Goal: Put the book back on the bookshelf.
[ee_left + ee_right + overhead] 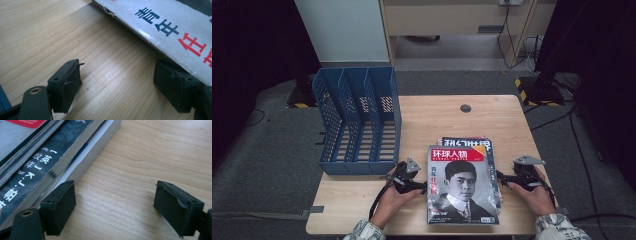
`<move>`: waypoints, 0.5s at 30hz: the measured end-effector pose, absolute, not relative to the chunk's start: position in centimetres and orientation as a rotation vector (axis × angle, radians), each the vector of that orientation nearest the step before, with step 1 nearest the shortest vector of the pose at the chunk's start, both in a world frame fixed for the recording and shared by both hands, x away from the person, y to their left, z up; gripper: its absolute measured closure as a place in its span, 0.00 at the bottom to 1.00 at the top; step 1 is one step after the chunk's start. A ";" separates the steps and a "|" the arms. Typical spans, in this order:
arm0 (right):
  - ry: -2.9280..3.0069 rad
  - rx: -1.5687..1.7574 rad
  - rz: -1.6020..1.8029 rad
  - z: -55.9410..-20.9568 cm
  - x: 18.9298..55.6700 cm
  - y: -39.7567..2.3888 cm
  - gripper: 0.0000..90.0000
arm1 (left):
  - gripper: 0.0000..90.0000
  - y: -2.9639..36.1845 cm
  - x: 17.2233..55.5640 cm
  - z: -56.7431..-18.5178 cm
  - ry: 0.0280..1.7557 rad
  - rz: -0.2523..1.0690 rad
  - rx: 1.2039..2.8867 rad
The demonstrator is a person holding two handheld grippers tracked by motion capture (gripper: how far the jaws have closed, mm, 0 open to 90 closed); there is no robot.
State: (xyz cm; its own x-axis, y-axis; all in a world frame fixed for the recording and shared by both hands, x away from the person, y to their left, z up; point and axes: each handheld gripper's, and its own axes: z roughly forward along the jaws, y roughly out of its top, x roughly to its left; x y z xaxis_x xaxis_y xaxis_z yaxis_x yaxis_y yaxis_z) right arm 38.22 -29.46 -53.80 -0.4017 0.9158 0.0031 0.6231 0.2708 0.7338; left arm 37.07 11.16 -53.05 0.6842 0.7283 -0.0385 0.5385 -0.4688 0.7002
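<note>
Wooden table (432, 115), blue file rack (357, 120), stacked magazines (464, 182)

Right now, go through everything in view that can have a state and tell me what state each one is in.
Left tool: open, holding nothing, beside the top magazine's left edge.
Right tool: open, holding nothing, beside the stack's right edge.
Top magazine: closed, lying flat, cover up.
Magazine stack: flat on the table, edges uneven.
Blue file rack: upright, all compartments empty.
</note>
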 end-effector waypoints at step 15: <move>2.113 1.420 0.922 -53.8 38.2 -29.4 0.15 | 0.32 12.1 36.6 -51.3 1.020 0.337 2.150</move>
State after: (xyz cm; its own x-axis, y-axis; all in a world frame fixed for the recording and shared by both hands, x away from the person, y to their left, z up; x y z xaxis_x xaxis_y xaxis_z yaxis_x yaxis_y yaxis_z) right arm 38.25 -29.42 -53.81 -0.3824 0.9239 0.0121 0.6373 0.2542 0.7275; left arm 36.59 12.05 -51.25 0.6524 0.7549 -0.0676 0.5663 -0.4263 0.7054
